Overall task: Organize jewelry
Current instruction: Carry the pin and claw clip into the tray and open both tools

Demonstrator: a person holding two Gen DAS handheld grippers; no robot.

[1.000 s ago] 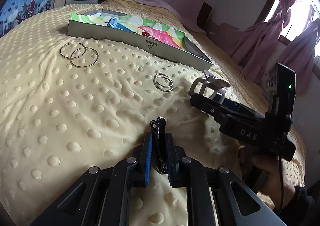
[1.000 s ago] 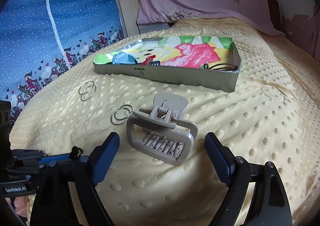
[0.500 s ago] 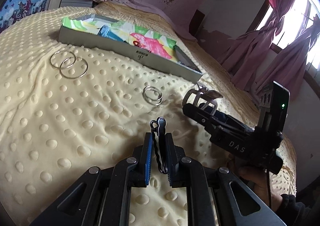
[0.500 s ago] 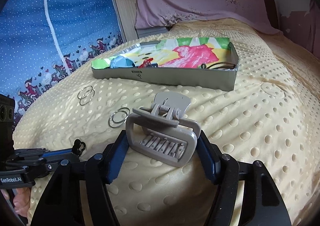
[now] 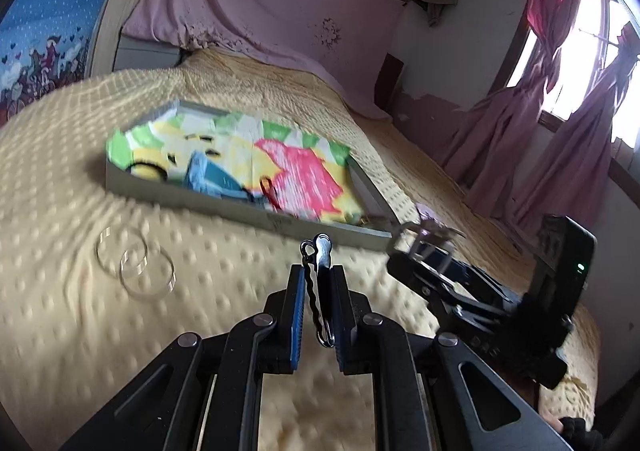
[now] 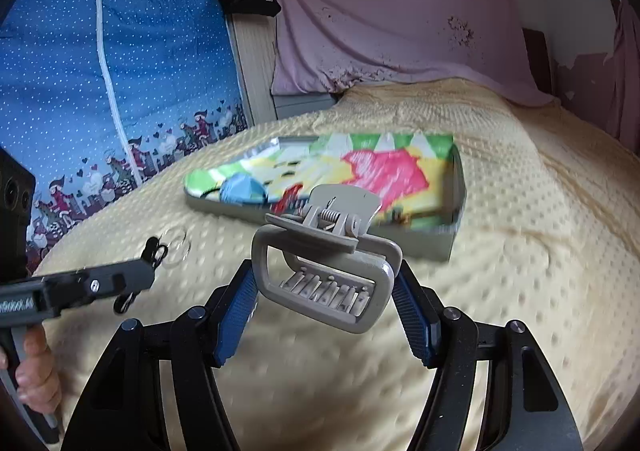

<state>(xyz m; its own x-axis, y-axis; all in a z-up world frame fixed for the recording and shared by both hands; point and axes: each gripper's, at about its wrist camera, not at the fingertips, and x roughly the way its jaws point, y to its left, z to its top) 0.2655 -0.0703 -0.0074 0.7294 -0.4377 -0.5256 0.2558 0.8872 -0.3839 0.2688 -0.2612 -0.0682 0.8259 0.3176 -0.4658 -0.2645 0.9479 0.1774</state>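
Observation:
My left gripper (image 5: 317, 315) is shut on a black wavy hair clip (image 5: 317, 279) and holds it above the bed, short of the tray. My right gripper (image 6: 326, 303) is shut on a beige claw hair clip (image 6: 326, 263), lifted off the bedspread. The shallow grey tray (image 5: 224, 205) with a colourful cartoon lining lies ahead; it also shows in the right wrist view (image 6: 440, 239). It holds a blue item (image 6: 242, 187) and a red item (image 5: 270, 191). Two silver bangles (image 5: 136, 263) lie on the bedspread left of my left gripper.
A yellow dotted bedspread (image 6: 520, 251) covers the bed. A pink pillow (image 6: 392, 51) lies at the head, a blue printed fabric (image 6: 120, 91) hangs on the left, and pink curtains (image 5: 540, 131) hang by the window on the right.
Both grippers have risen and moved toward the tray. The right gripper closed on the beige claw clip and lifted it off the bedspread. The left keeps hold of the black clip.

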